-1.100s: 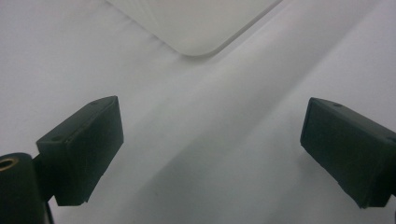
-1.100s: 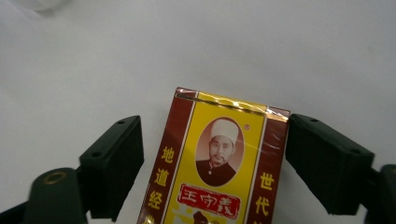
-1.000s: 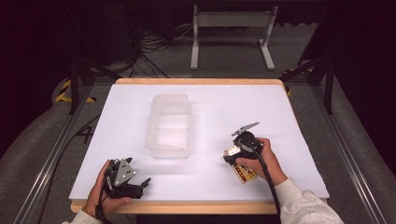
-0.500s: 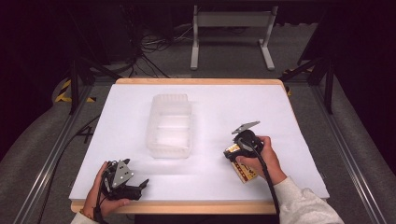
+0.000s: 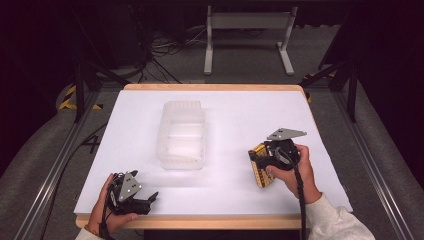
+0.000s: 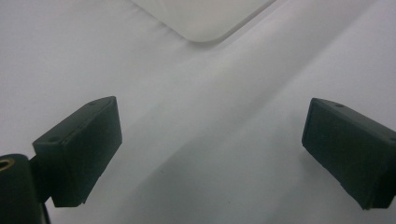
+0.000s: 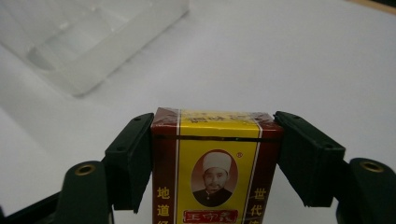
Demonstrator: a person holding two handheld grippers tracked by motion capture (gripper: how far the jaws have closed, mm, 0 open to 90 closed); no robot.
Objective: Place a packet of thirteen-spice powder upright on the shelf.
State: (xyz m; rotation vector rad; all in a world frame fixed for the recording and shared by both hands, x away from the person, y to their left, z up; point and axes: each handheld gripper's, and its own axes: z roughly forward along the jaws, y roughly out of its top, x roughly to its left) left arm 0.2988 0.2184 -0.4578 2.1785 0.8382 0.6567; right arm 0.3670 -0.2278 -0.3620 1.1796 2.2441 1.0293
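Box gripped at 4 o'clock, tub waiting at centre

Our right gripper (image 7: 212, 140) clamps the yellow-and-red box (image 7: 215, 168) by its sides, probably bound for the clear tub (image 5: 182, 133); our left gripper (image 6: 210, 154) idles at 7 o'clock, jaws apart

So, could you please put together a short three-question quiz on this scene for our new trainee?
1. True or false: the left gripper holds something between its jaws.
2. What is the right gripper clamped on?
A. a clear lid
B. a red and yellow box
C. a cable
3. Fill in: the clear plastic container stands on the white table, to the ____ of the right gripper in the high view.

Key:
1. False; its jaws stand open over bare table.
2. B; the red and yellow box sits gripped between both jaws.
3. Left.
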